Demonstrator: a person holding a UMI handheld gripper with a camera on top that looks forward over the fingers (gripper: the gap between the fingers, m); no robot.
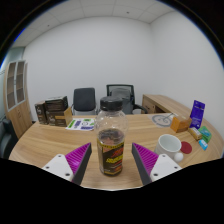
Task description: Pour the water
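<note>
A glass jar with a light lid and a dark yellow-lettered label stands upright on the wooden table. It sits between the two fingers of my gripper, which is open, with a gap on each side between the jar and the purple pads. To the right of the right finger, a white cup rests on the table. Whether the jar holds water cannot be told.
Boxes stand at the table's far left. On the far right are a purple box, an orange item and a round lid. Two office chairs sit behind the table. A shelf stands at the left wall.
</note>
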